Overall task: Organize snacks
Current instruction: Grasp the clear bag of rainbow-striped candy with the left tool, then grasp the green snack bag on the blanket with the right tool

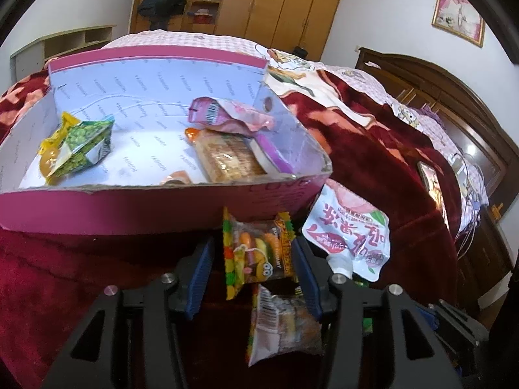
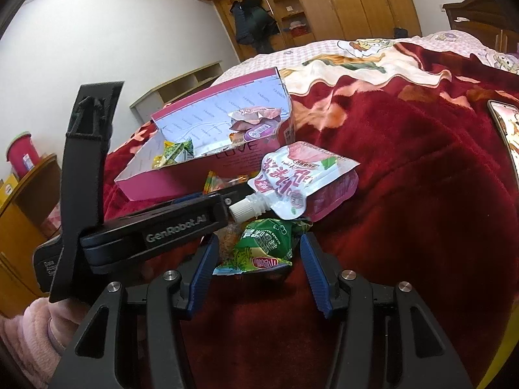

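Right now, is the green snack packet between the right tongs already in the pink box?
No: the green snack packet lies on the red blanket between the open right tongs, short of the pink box.

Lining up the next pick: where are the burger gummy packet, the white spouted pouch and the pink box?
burger gummy packet (image 1: 256,253), left wrist view, printed front.
white spouted pouch (image 2: 292,178), right wrist view, printed face.
pink box (image 1: 129,209), left wrist view, near outer wall.

A home bedroom: a blanket-covered bed (image 2: 405,162), wooden wardrobe (image 1: 292,0) and framed portrait (image 1: 459,14).
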